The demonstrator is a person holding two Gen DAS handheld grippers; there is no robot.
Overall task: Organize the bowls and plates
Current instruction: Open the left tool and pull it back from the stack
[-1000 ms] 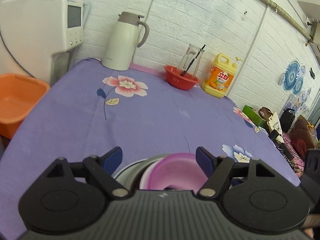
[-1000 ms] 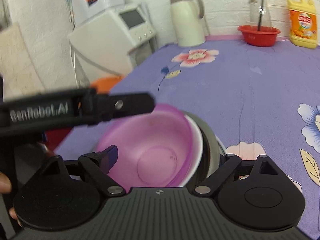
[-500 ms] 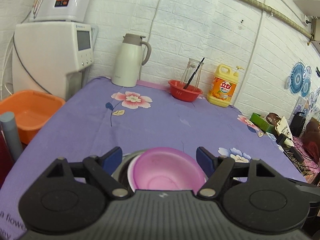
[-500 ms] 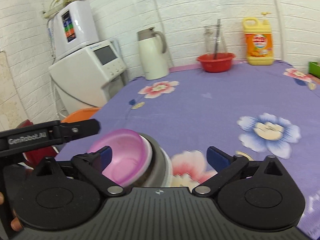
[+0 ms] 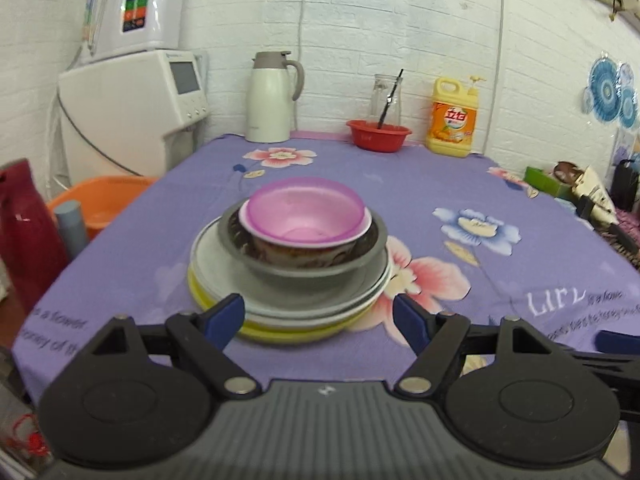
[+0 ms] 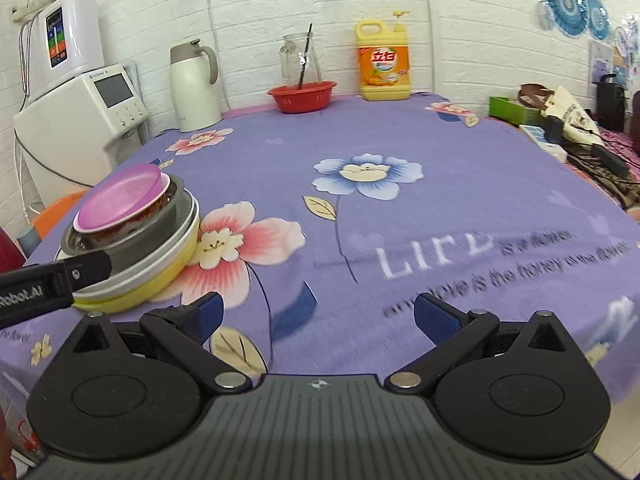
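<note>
One stack of dishes stands on the purple flowered tablecloth. A pink bowl sits inside a patterned white bowl, that in a metal bowl, over a white plate and a yellow plate. My left gripper is open, just short of the stack's near edge, with nothing between its fingers. In the right wrist view the pink bowl and the yellow plate lie far left, behind the other gripper's black body. My right gripper is open over bare cloth.
At the back wall stand a white thermos jug, a red basket with a glass jar, and a yellow detergent bottle. A white appliance and an orange basin are off the table's left; bags and boxes on the right.
Both grippers have drawn back from the stack toward the table's near edge, so the whole stack now shows. The right view has swung rightward onto open cloth. Both stay open and empty.
</note>
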